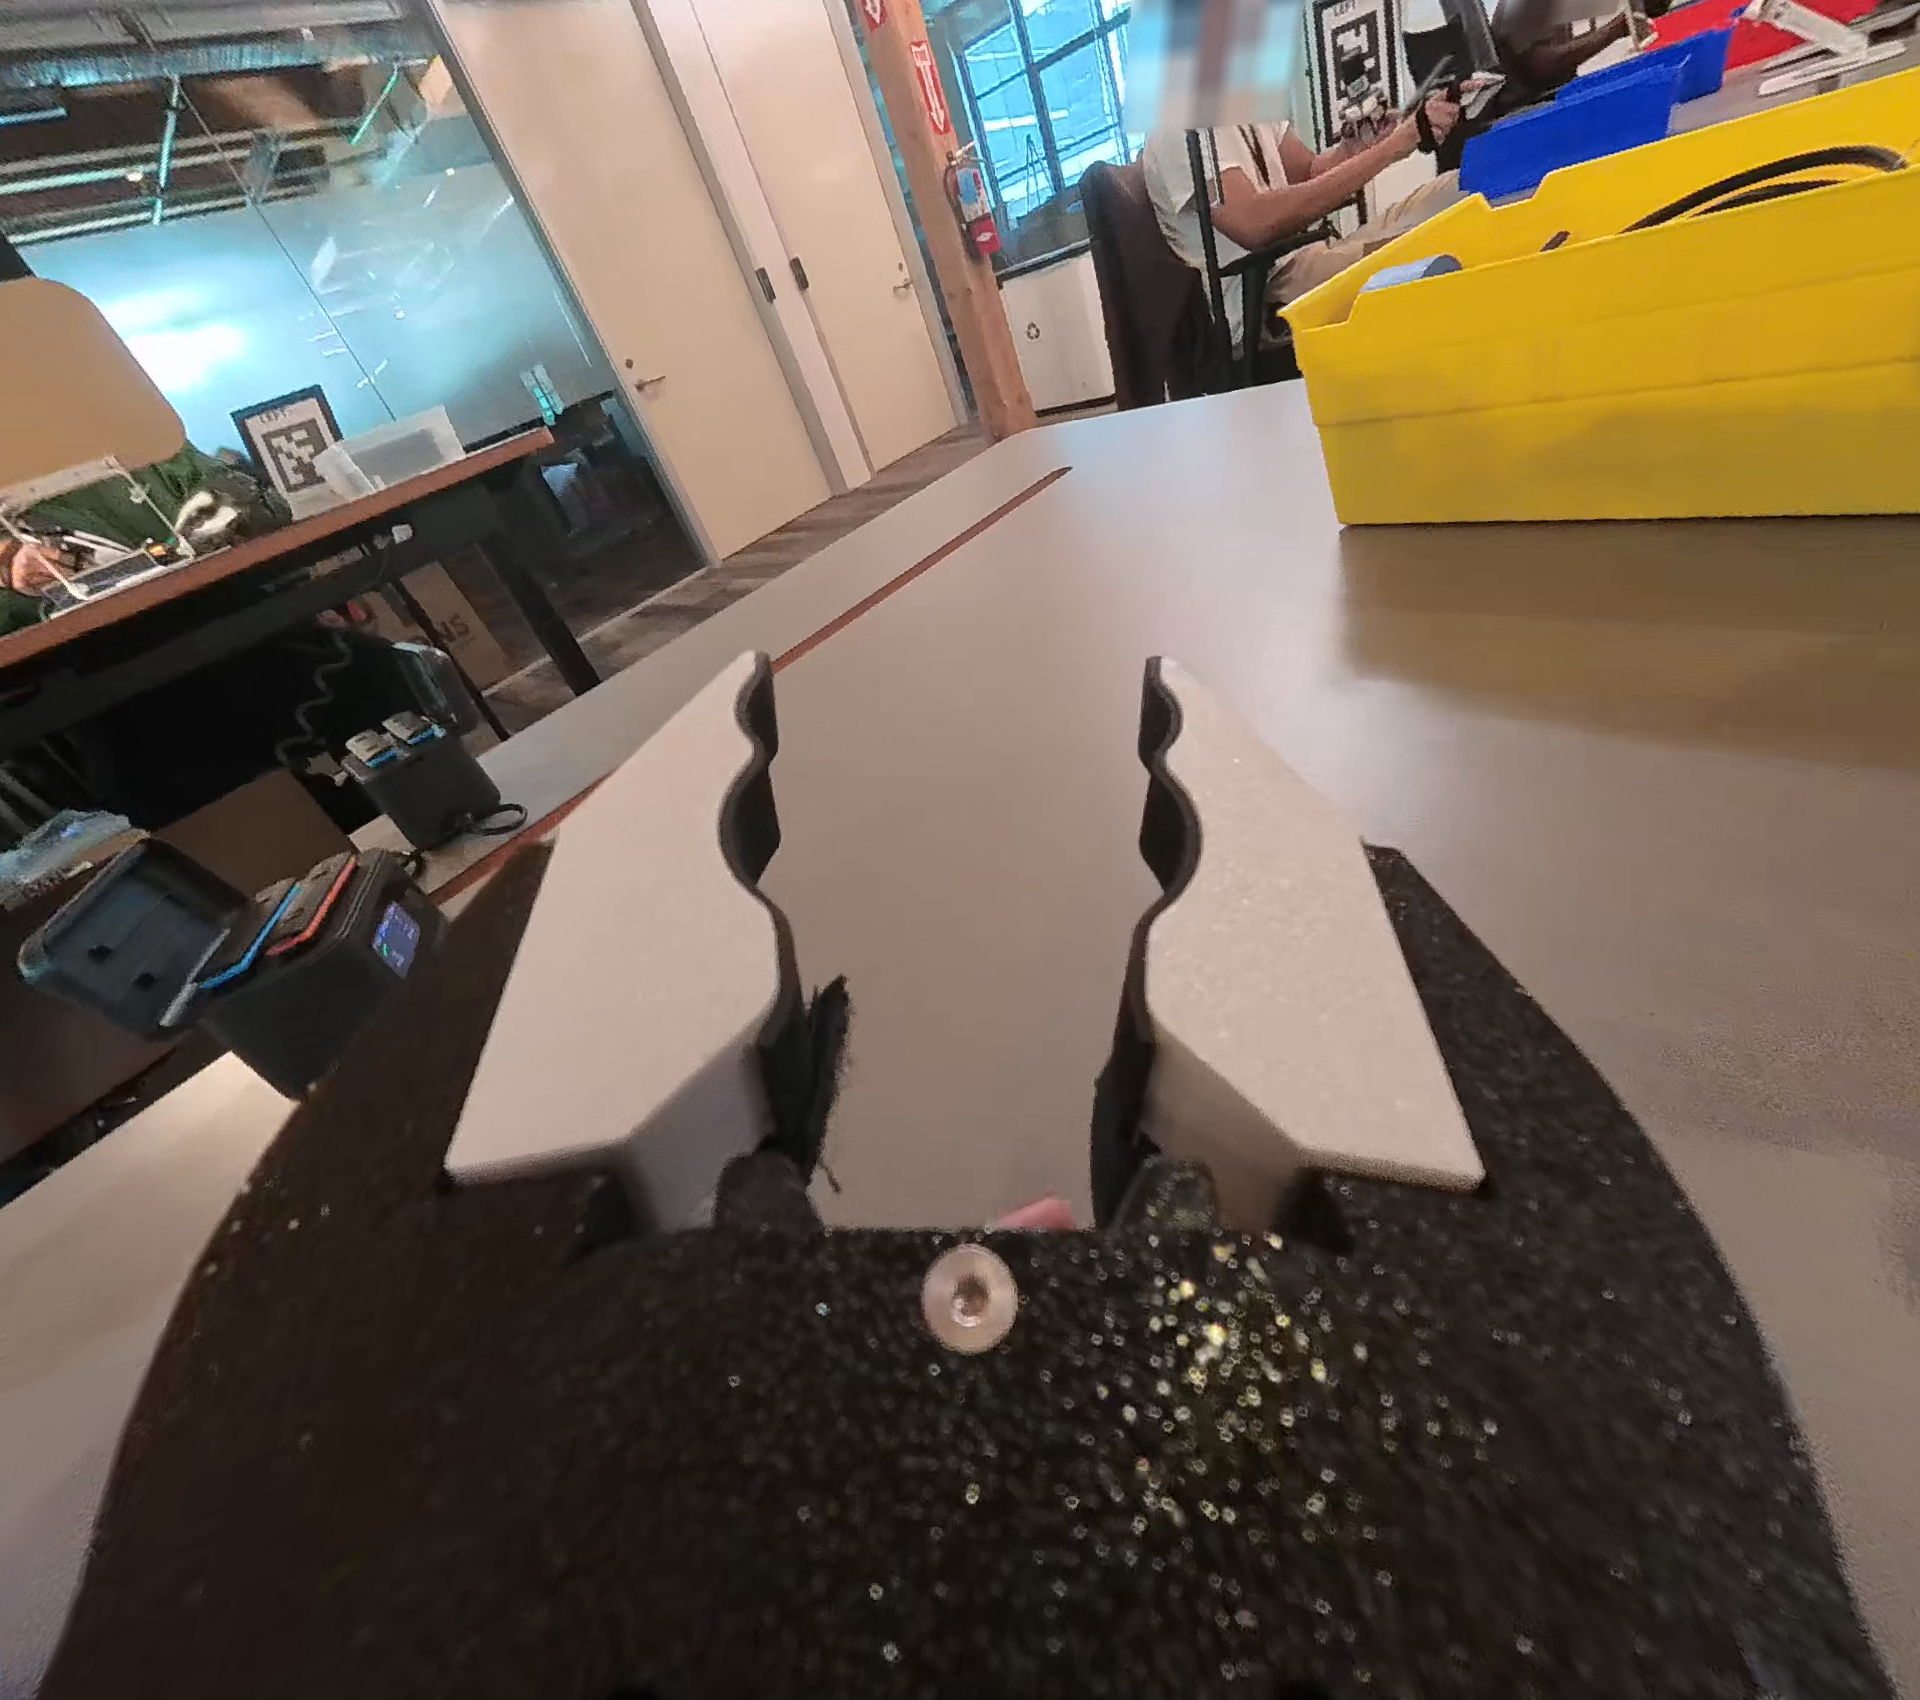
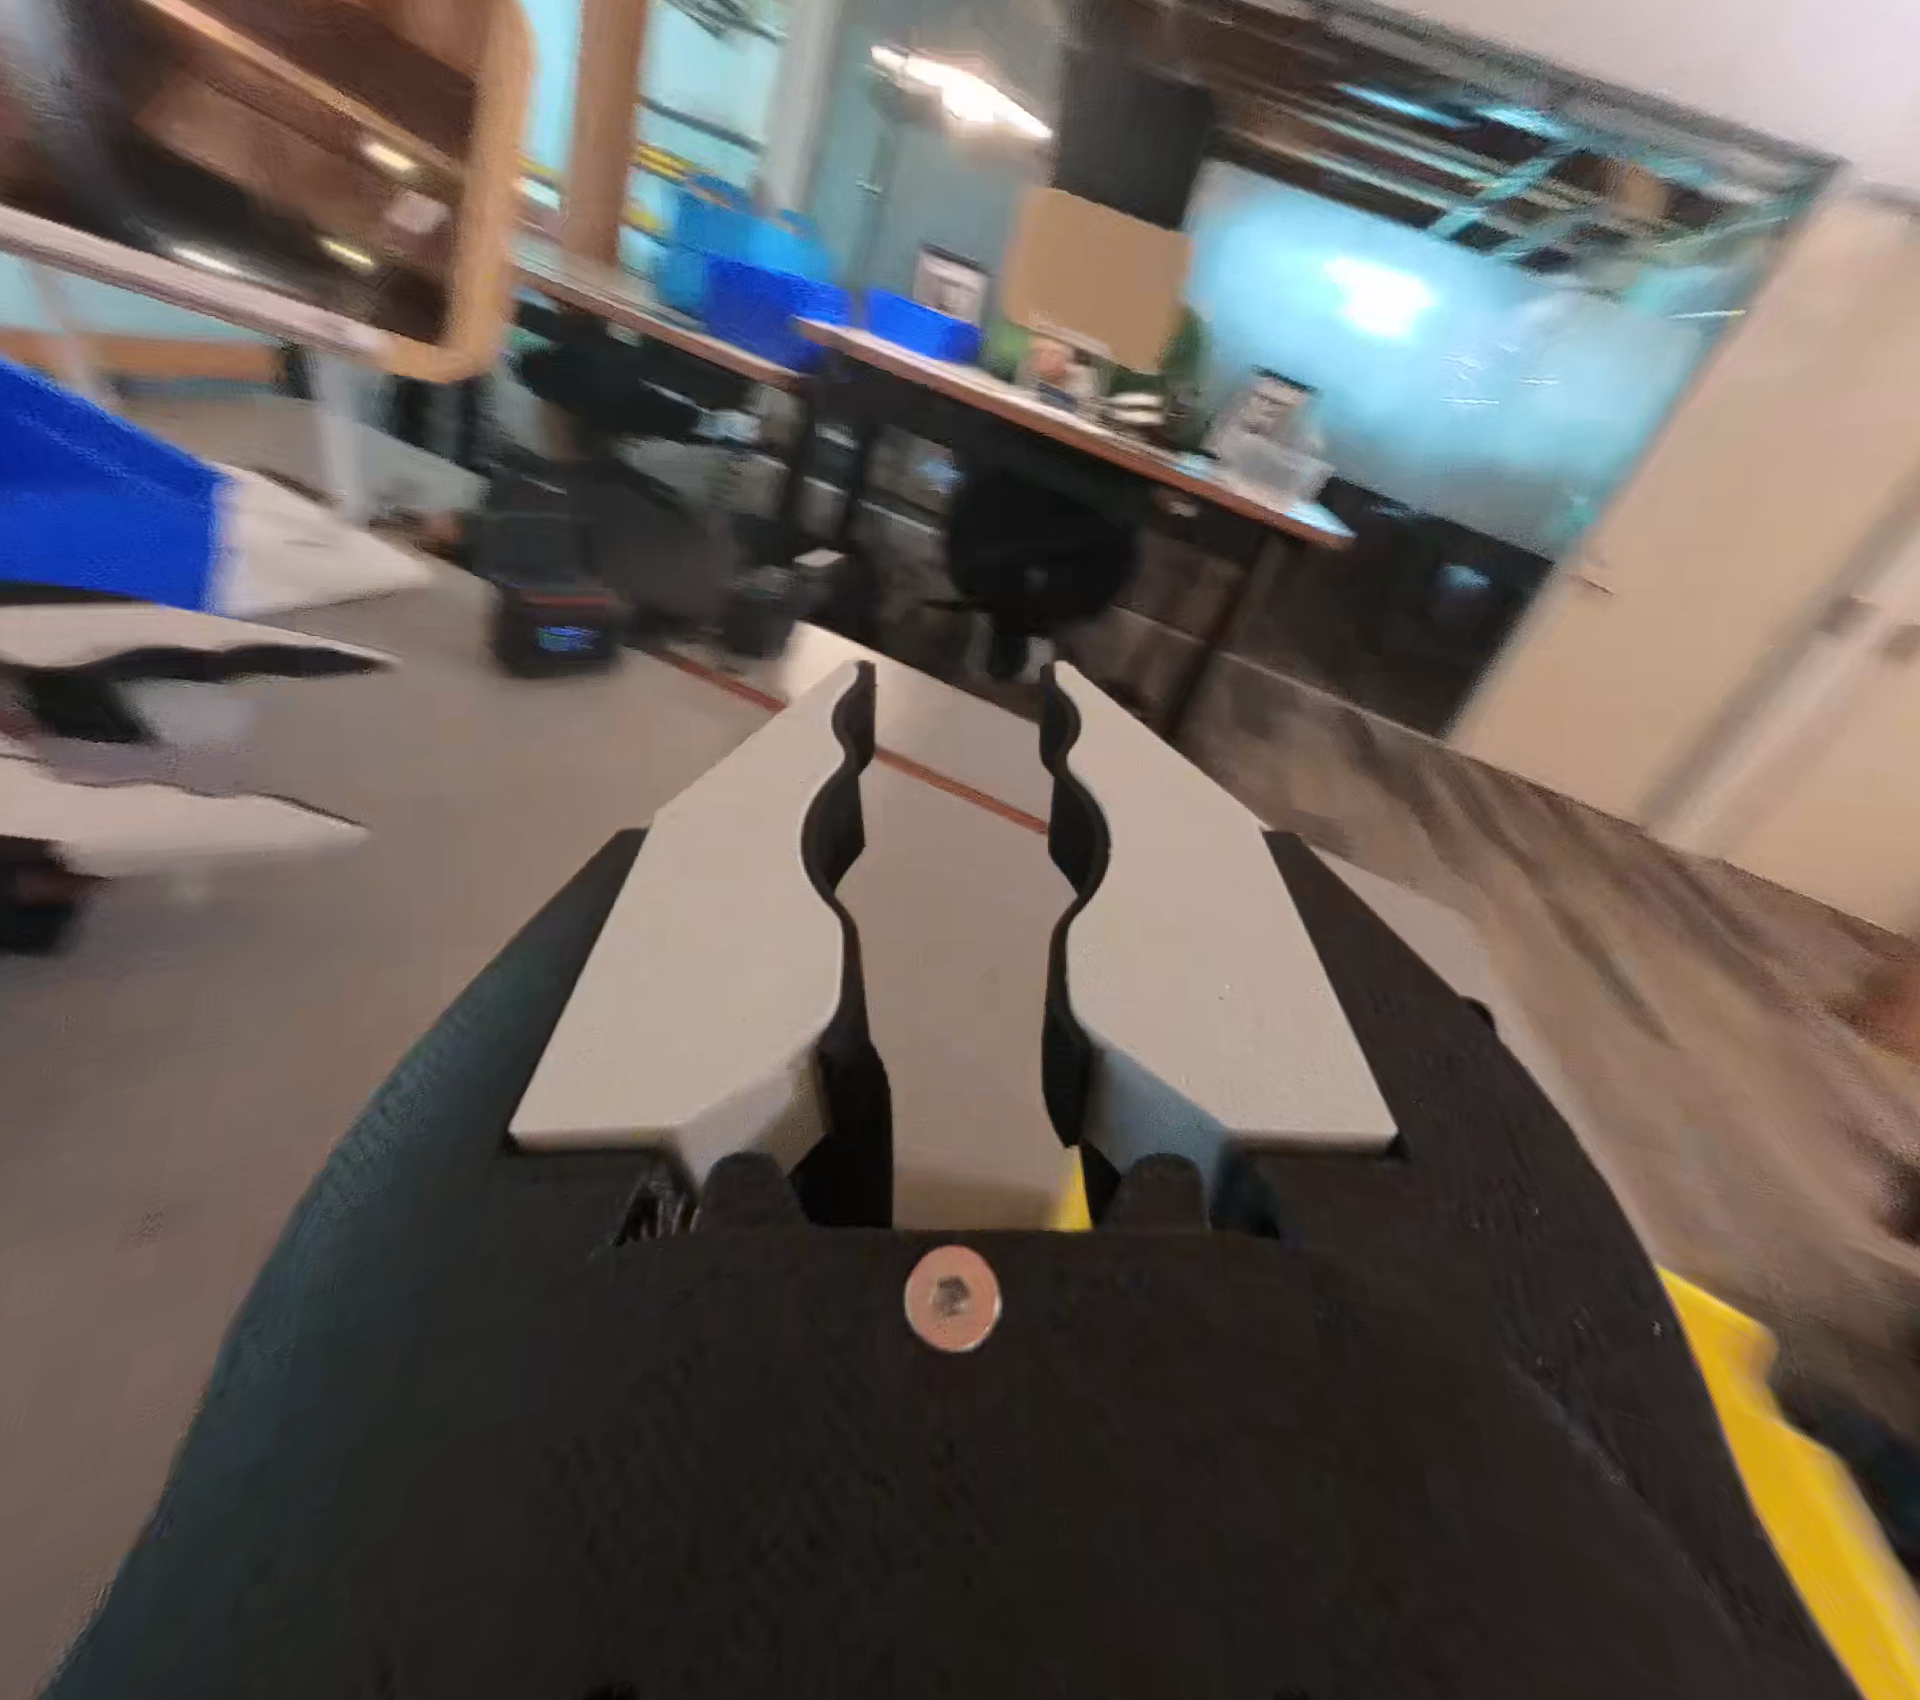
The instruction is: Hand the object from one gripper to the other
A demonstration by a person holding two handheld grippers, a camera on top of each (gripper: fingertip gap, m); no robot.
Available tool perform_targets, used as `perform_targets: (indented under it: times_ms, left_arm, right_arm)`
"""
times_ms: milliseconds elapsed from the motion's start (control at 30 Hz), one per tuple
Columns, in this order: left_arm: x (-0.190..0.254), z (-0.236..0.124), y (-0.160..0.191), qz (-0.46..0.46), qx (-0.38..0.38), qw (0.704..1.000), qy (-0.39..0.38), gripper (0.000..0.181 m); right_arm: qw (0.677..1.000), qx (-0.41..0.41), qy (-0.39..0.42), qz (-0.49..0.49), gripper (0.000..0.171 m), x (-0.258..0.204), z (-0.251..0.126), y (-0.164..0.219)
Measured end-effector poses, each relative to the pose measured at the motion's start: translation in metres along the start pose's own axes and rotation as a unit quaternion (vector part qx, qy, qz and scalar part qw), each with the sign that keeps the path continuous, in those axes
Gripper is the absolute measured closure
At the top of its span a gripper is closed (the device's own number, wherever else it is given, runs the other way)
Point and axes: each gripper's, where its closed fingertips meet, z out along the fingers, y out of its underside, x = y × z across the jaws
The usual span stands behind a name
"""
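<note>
My left gripper (image 1: 956, 674) is open and empty, its grey fingers (image 1: 665, 902) low over the dark table top (image 1: 1455, 819). A yellow bin (image 1: 1621, 362) stands on the table ahead and to the right; it holds a black cable and a blue roll. My right gripper (image 2: 956, 674) is open with a narrower gap and holds nothing. Its view is blurred by motion. A yellow edge (image 2: 1787, 1484) shows under it at the lower right. No object to hand over is clearly in view between either pair of fingers.
Black battery chargers (image 1: 301, 954) sit at the table's left edge. Blue bins (image 1: 1579, 112) and a seated person (image 1: 1236, 185) are beyond the yellow bin. Another desk (image 1: 260, 528) stands to the left. A blue and white thing (image 2: 114, 528) lies at the left of the right wrist view. Left tips to right tips: about 25 cm.
</note>
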Motion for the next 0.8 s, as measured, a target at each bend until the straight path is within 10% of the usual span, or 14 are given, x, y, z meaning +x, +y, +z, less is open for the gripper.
perform_targets:
  times_ms: [200, 467, 800]
  left_arm:
    - [-0.001, 0.001, 0.001, 0.019, -0.005, 1.000, -0.012, 0.108]
    - [-0.021, 0.002, 0.006, -0.032, -0.027, 0.998, -0.057, 0.048]
    - [-0.026, -0.066, -0.092, -0.040, -0.056, 0.997, -0.020, 0.077]
  right_arm:
    - [0.997, 0.010, -0.073, 0.030, 0.116, -0.078, 0.059, 0.053]
    - [0.993, 0.089, -0.017, -0.070, 0.082, -0.096, 0.068, 0.083]
    - [0.996, 0.073, 0.004, -0.057, 0.083, -0.084, 0.065, 0.092]
